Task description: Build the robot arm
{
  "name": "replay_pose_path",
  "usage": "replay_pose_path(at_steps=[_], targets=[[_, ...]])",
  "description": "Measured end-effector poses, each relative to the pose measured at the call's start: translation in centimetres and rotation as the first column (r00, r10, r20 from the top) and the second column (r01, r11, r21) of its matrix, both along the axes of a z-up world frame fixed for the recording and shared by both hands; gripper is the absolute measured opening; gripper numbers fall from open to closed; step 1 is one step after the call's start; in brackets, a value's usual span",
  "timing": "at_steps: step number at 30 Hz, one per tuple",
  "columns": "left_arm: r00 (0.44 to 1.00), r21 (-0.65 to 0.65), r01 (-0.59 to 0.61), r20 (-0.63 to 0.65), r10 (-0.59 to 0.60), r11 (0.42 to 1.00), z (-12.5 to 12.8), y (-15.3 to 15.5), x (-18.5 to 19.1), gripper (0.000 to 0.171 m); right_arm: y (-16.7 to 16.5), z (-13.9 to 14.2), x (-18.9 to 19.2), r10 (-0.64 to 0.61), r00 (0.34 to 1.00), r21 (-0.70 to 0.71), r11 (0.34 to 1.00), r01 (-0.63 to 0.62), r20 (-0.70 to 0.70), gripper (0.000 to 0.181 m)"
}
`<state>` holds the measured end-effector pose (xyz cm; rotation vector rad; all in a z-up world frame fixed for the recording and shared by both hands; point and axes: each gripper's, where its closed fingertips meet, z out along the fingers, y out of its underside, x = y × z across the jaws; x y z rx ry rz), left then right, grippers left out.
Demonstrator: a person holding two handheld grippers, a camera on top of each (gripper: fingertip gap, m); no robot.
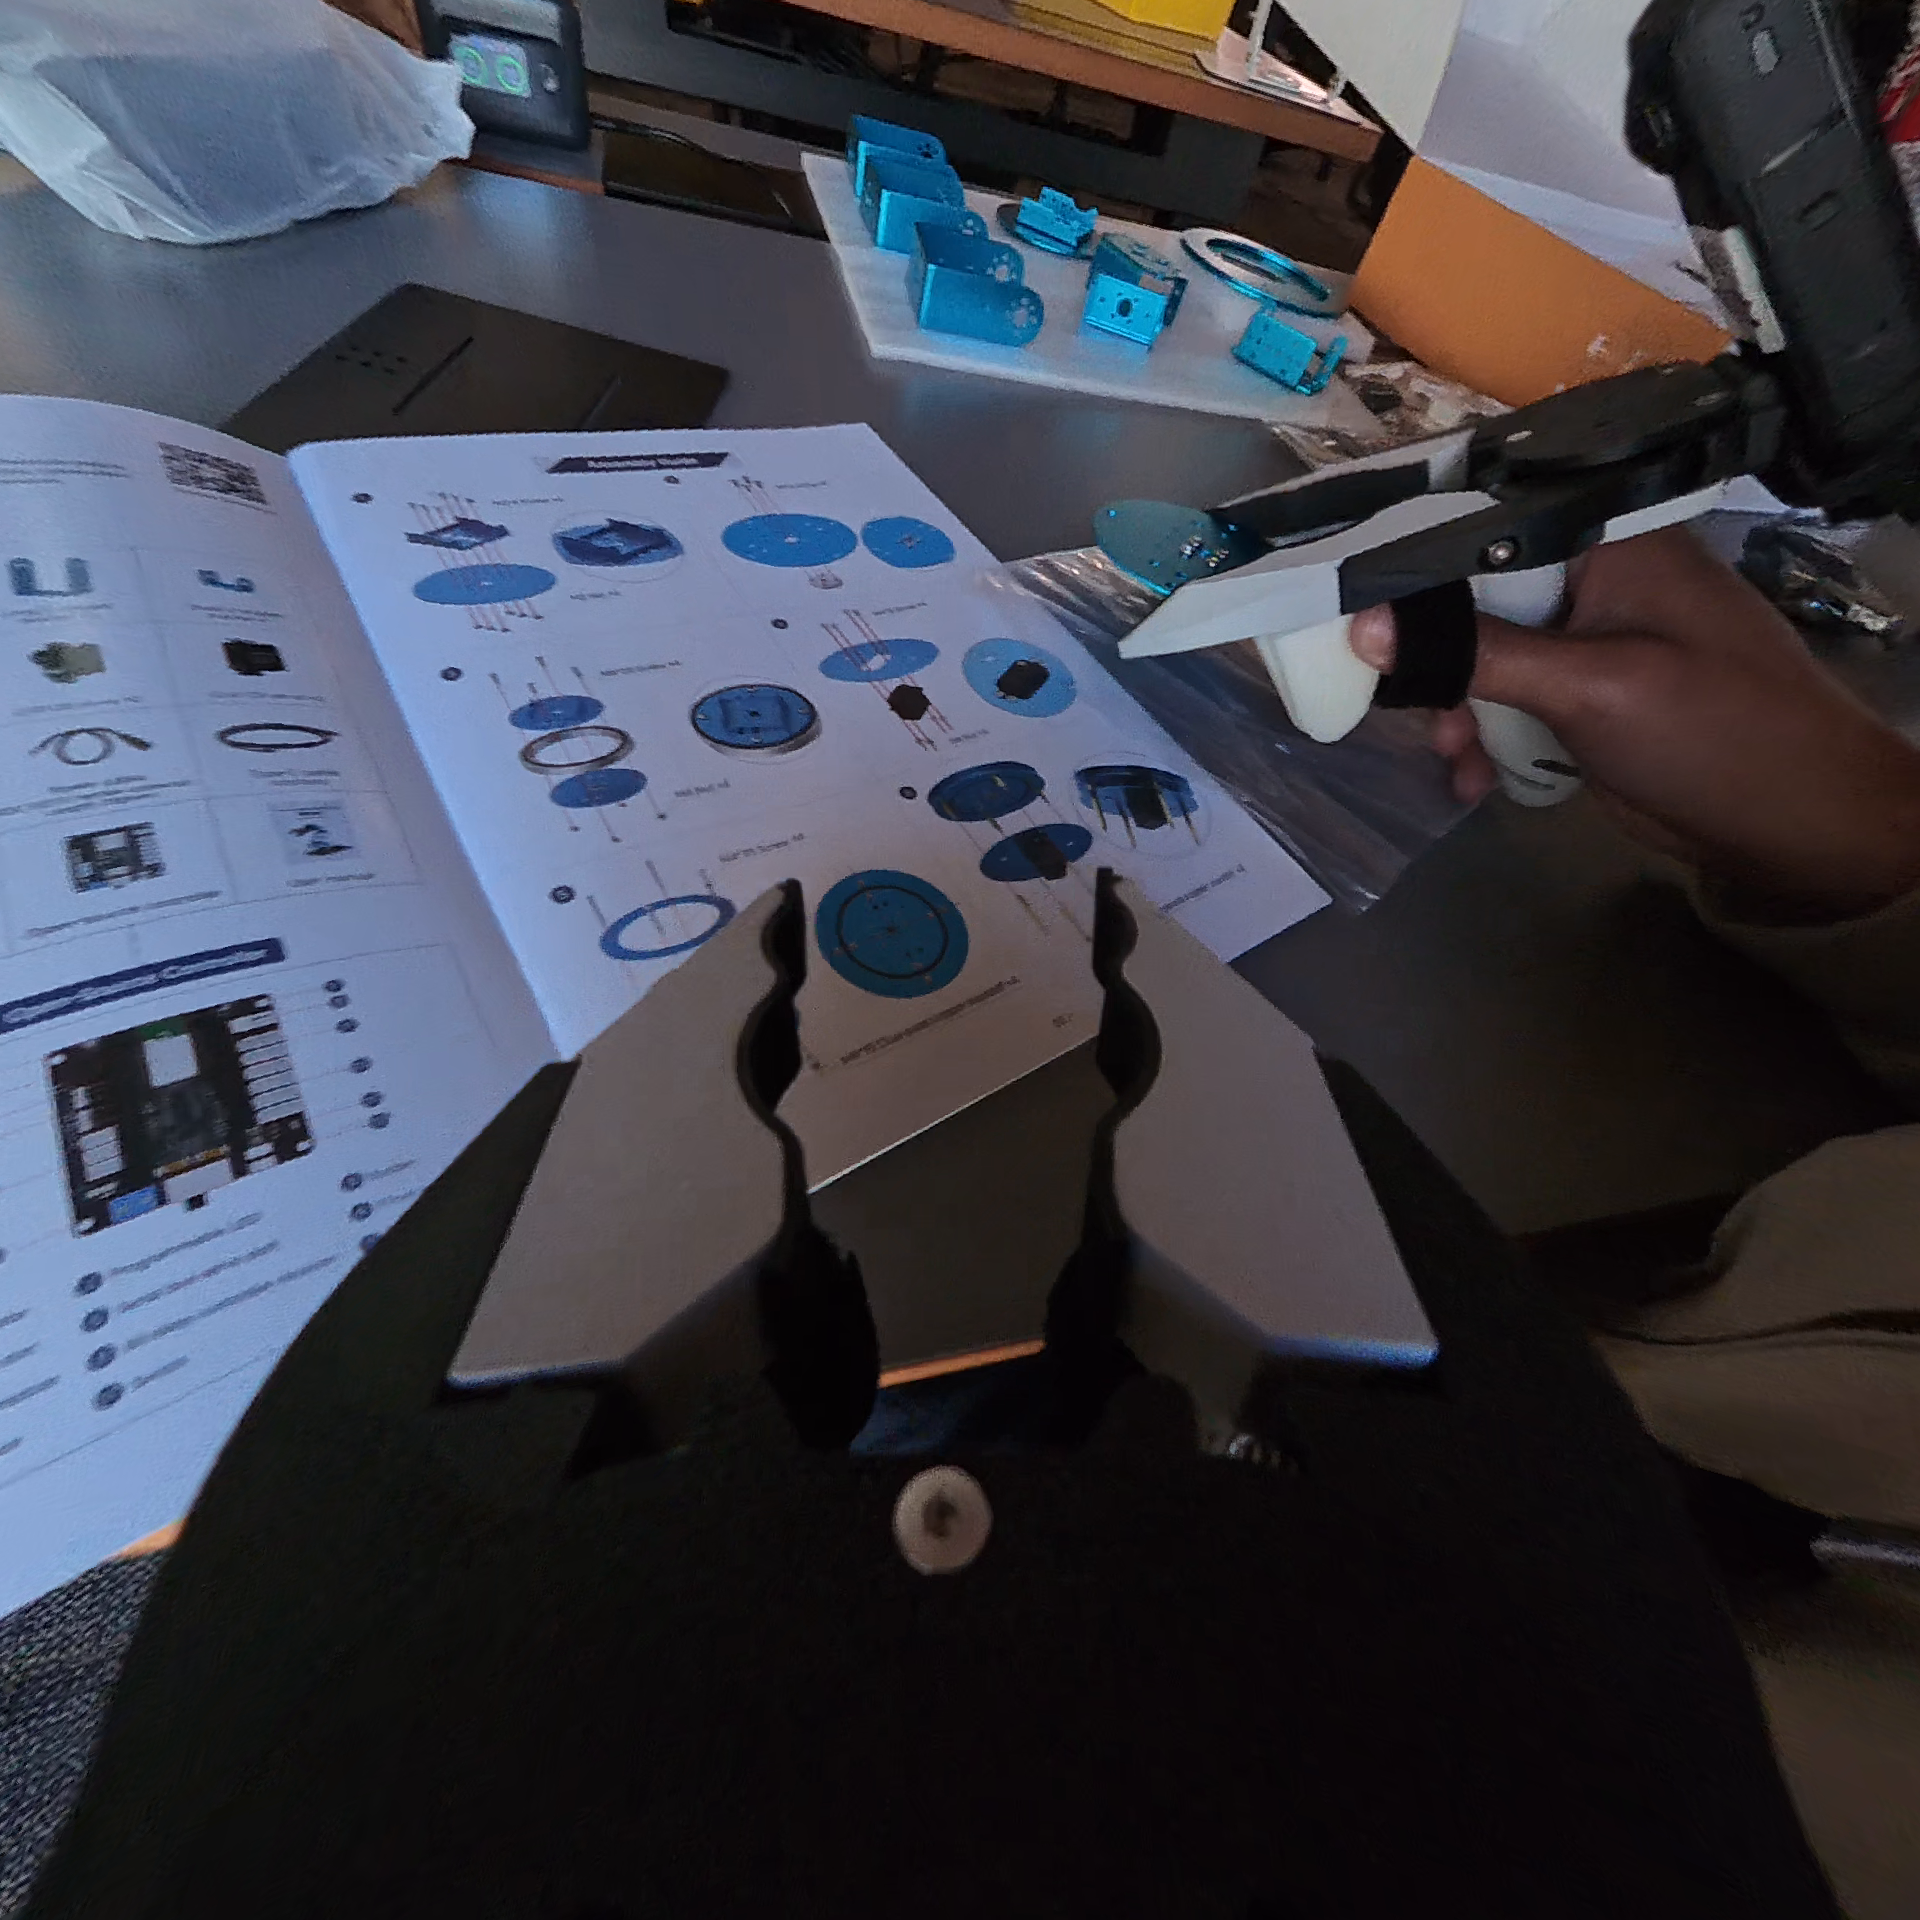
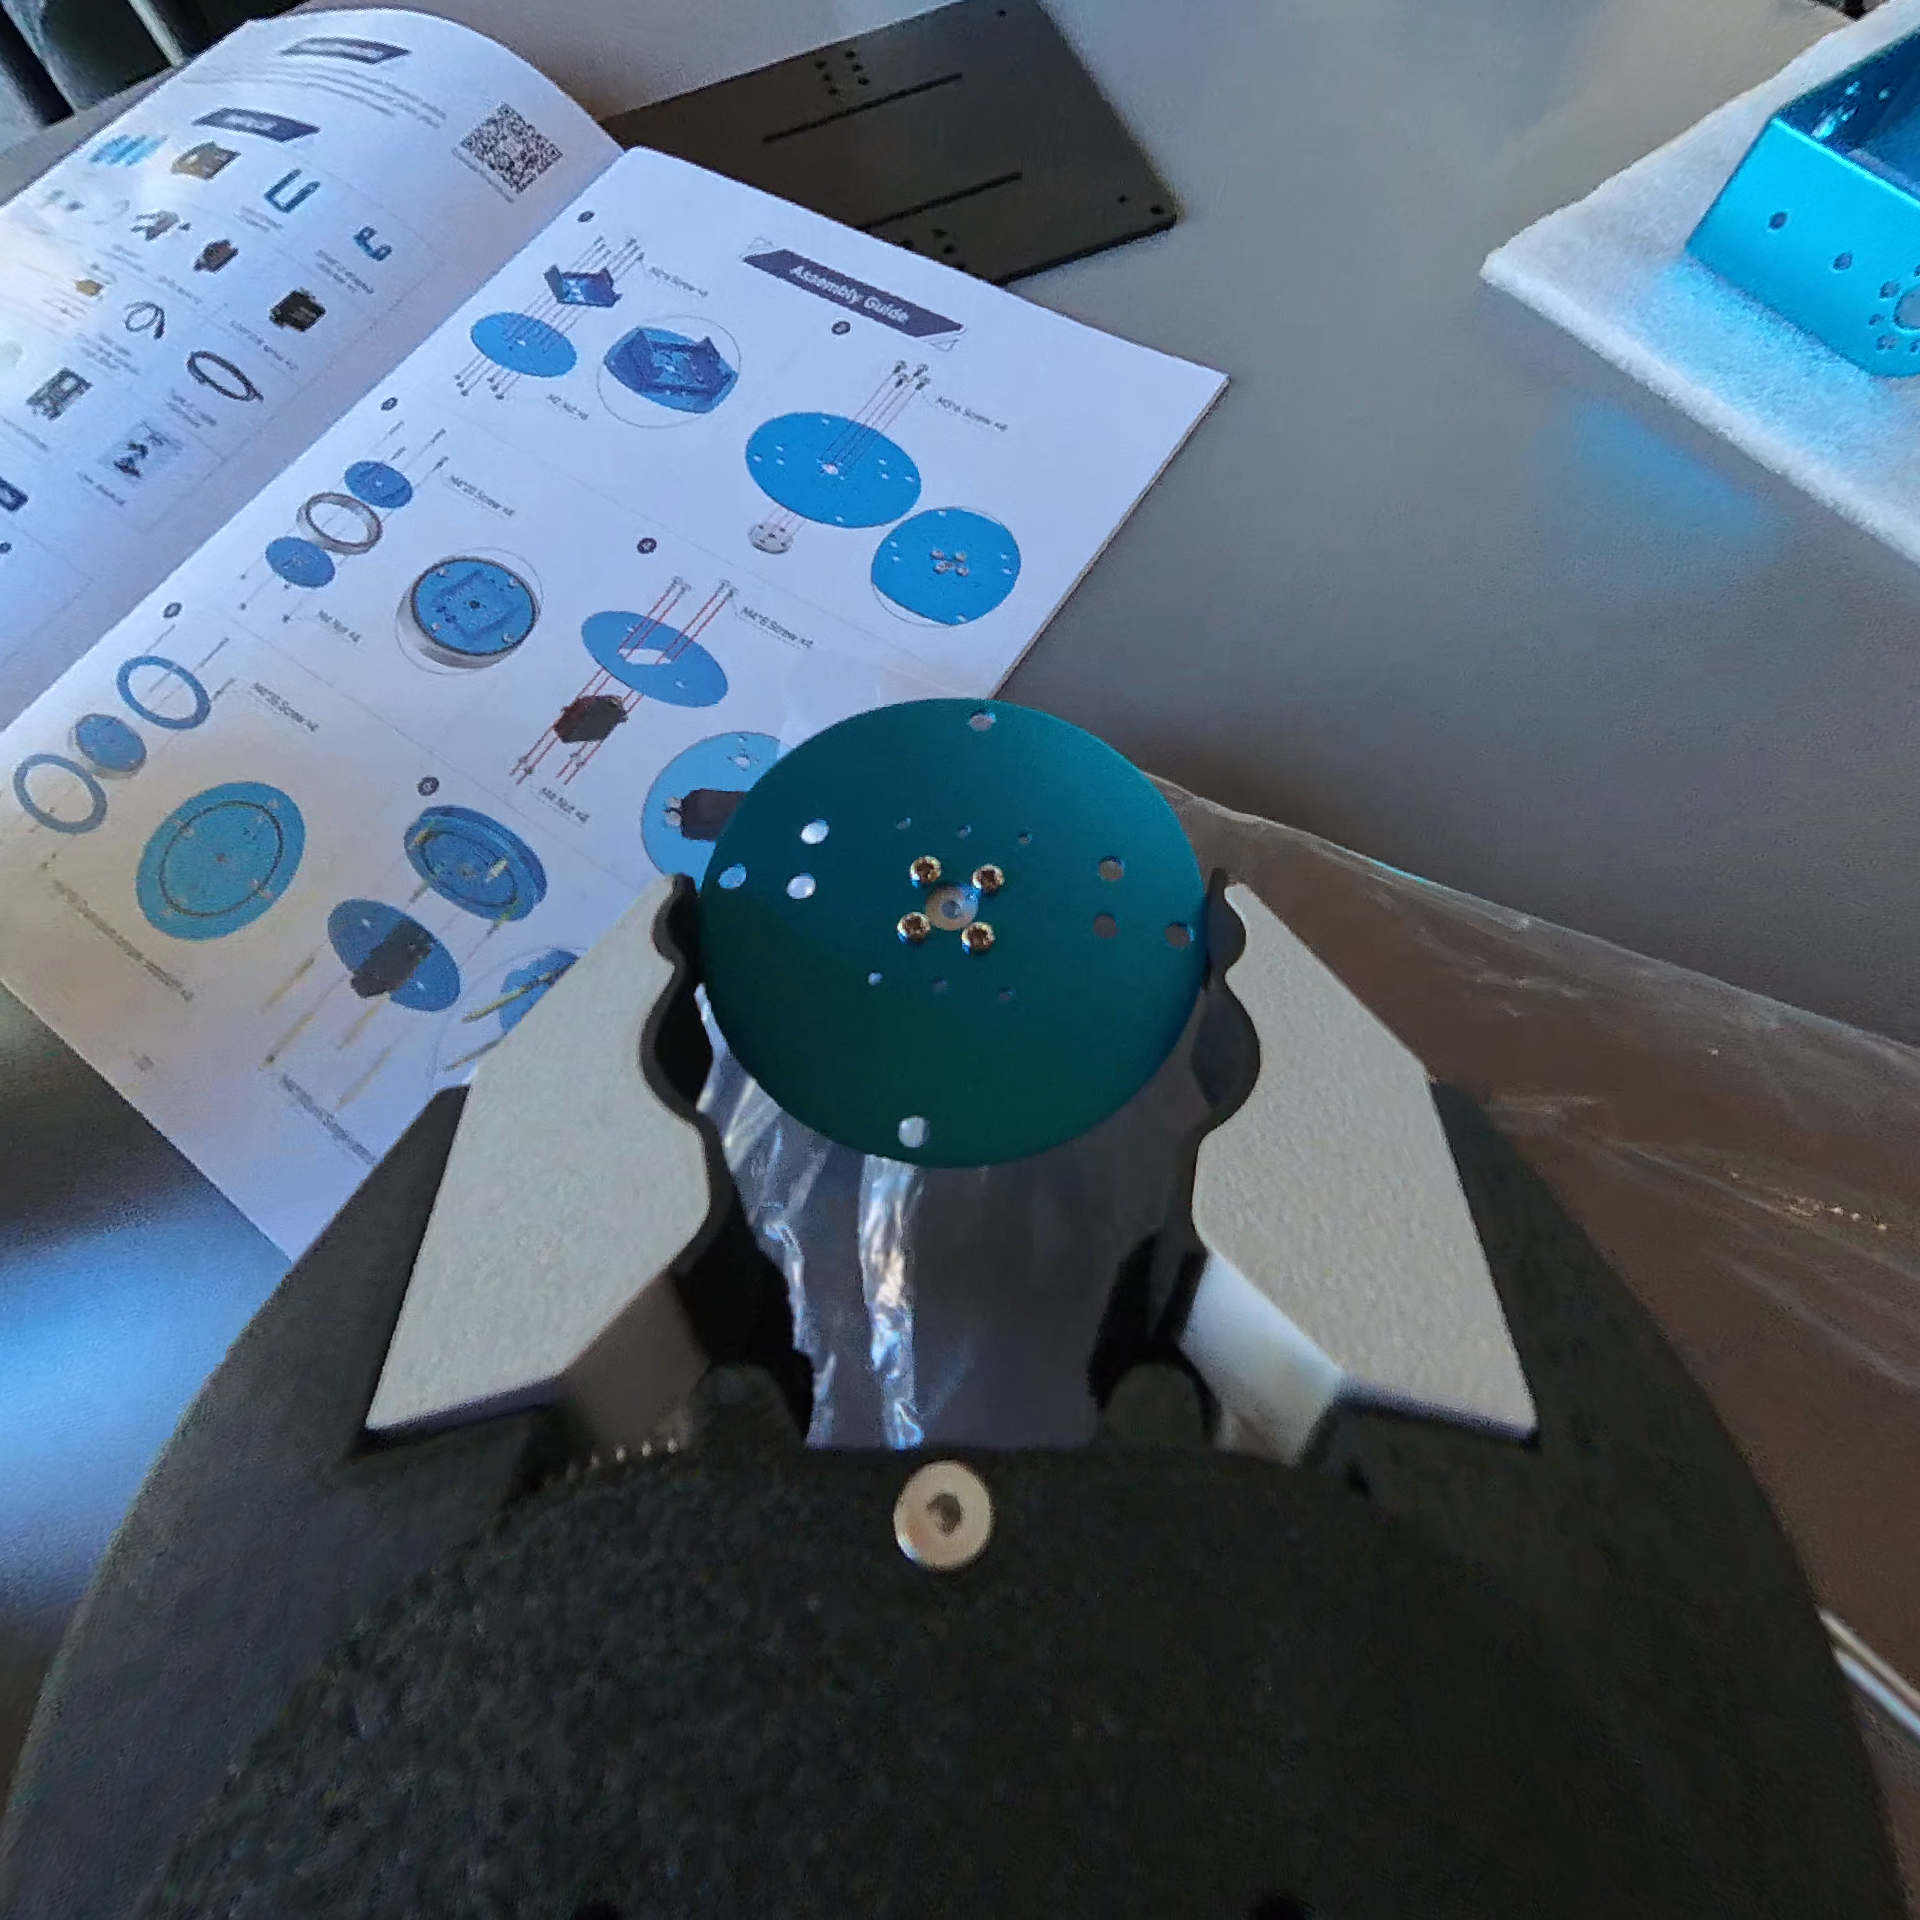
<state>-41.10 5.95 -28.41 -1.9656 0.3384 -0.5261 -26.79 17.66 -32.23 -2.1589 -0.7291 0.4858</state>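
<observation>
Four brass nuts stud the teal disc (image 2: 951, 925) pinched by the right gripper (image 2: 951, 935); left gripper (image 1: 948, 935) gapes empty.

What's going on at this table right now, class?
A person works with two tools. The right hand-held gripper is shut on a round teal plate with holes and four small screws at its middle, held above a clear plastic bag. The left hand-held gripper is open and holds nothing, over an open instruction booklet on the grey table. Blue metal brackets sit on a white foam sheet farther back, beside a black plate.
</observation>
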Motion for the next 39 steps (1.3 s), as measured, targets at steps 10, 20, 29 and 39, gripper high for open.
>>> replay_pose_path(at_steps=[10, 20, 29, 39], targets=[[0.991, 0.074, 0.132, -0.039, -0.129, 0.988, 2.1, 0.4, 2.1, 0.056, 0.2, 1.2, -0.2, -0.006, 1.000, 0.151, 0.989, 0.002, 0.025, 0.094], [0.992, -0.006, 0.122, -0.020, -0.123, 0.992, 1.7, 1.3, 1.1, 0.042, -0.3, 1.5, -1.4, 0.035, 0.999, 0.142, 0.989, -0.032, -0.021, 0.094], [0.966, 0.002, 0.244, -0.091, -0.243, 0.970, 0.3, -0.4, 5.2, 0.042, -0.9, 1.2, -1.6, 0.049, 0.998, 0.154, 0.987, -0.052, 0.026, 0.094], [0.966, 0.026, 0.254, -0.047, -0.253, 0.967, 1.4, -1.5, 6.4, 0.042, -1.3, 1.2, -1.5, 0.056, 0.998, 0.154, 0.986, -0.059, 0.029, 0.094]])
